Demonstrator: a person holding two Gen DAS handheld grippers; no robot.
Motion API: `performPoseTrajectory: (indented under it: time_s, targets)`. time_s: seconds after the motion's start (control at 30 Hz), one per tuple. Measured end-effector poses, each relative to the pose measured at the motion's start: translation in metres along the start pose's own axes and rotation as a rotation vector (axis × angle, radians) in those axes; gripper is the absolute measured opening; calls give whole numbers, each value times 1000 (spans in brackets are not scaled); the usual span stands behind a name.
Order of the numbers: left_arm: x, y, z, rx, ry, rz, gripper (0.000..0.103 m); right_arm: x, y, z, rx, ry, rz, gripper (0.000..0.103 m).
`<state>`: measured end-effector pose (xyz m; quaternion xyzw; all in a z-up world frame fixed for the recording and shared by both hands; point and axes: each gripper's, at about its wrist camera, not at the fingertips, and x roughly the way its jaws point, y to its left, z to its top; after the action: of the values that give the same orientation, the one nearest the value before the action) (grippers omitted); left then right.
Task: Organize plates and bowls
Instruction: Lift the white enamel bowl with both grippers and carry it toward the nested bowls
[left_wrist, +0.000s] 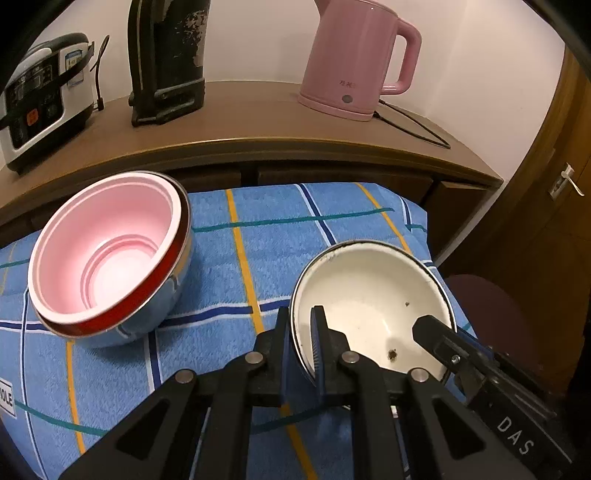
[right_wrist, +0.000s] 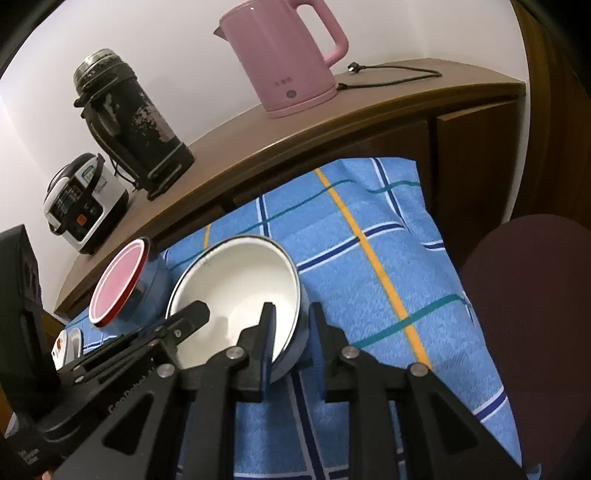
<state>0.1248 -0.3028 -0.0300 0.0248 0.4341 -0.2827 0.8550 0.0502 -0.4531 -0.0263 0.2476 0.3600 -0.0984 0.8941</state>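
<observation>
Pink bowl (left_wrist: 107, 254) sits clear; left gripper (left_wrist: 301, 341) pinches white bowl (left_wrist: 369, 295) rim, right gripper (right_wrist: 291, 328) loosely straddles it.

Warm indoor light, even brightness; strong fisheye bending, dark vignette corners; sharp focus.

**Readable lettering**

"DAS" in white letters stands on the black arm of the right gripper (left_wrist: 436, 328), seen from the left wrist. A white tag (left_wrist: 6, 399) on the blue checked cloth (left_wrist: 258, 214) ends in "OLE". The pink kettle's (left_wrist: 351, 59) small print cannot be read.
</observation>
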Motion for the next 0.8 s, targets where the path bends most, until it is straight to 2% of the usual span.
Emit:
performPoseTrajectory:
  time_s: [0.3, 0.43, 0.8]
  targets:
    - [12, -2, 3, 7, 4, 15, 12, 6, -1, 4, 3, -27, -36, 22]
    - [15, -1, 3, 0, 7, 7, 12, 10, 2, 4, -4, -18, -46, 18]
    - [9, -5, -1, 29, 8, 12, 12, 5, 4, 0, 1, -6, -62, 16]
